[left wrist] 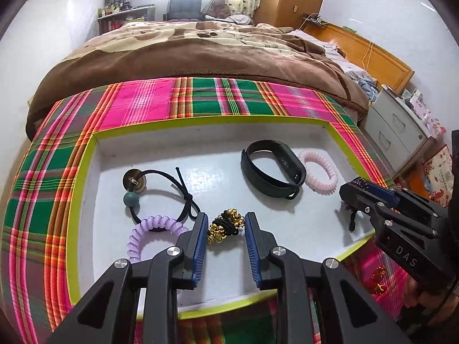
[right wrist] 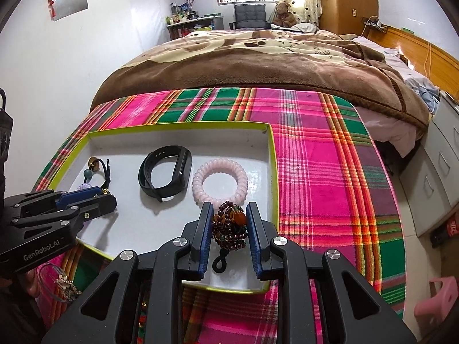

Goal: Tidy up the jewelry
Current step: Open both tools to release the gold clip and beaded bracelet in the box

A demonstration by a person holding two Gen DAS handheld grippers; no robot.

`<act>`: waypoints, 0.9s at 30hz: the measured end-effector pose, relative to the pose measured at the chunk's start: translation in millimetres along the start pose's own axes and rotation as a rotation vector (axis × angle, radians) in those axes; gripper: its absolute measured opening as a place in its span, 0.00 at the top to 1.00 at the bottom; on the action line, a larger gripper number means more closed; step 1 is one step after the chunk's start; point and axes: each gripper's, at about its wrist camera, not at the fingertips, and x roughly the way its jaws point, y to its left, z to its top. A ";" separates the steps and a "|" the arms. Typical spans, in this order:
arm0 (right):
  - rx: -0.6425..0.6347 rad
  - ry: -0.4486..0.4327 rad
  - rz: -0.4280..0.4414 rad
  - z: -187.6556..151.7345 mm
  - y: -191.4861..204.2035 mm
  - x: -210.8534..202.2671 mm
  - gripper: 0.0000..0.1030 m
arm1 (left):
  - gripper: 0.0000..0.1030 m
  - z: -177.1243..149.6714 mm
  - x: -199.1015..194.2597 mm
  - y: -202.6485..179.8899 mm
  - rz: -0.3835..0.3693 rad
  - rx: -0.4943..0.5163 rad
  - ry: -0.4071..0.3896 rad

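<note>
A plaid cloth fills mid-frame; on it sits your white tray. Upper centre in the tray lies a black band, a pink coil beside it. At lower centre of its own view, your right gripper clenches a bead bracelet. Your left gripper grasps a gold-and-black tie, lower centre too.

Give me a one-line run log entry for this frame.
left gripper: shut on gold-and-black hair tie | right gripper: shut on dark bead bracelet | both over white tray | tray holds black band, pink coil tie
</note>
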 end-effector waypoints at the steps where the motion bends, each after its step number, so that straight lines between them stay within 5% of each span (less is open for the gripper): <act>1: -0.003 -0.001 -0.002 -0.1 0.3 -0.1 0.76 | 0.75 -0.4 0.4 -0.5 0.000 0.002 0.001; 17: -0.014 -0.001 -0.010 0.0 2.8 -0.7 0.71 | 0.72 0.3 0.9 -5.8 0.028 0.005 0.002; 21: -0.015 -0.003 -0.009 -0.6 3.3 -1.6 0.70 | 0.65 -0.8 -1.6 -8.2 0.037 0.016 -0.002; 27: -0.020 -0.018 -0.001 -1.2 8.1 -7.2 0.58 | 0.64 -4.6 -10.2 -9.8 0.032 0.016 -0.013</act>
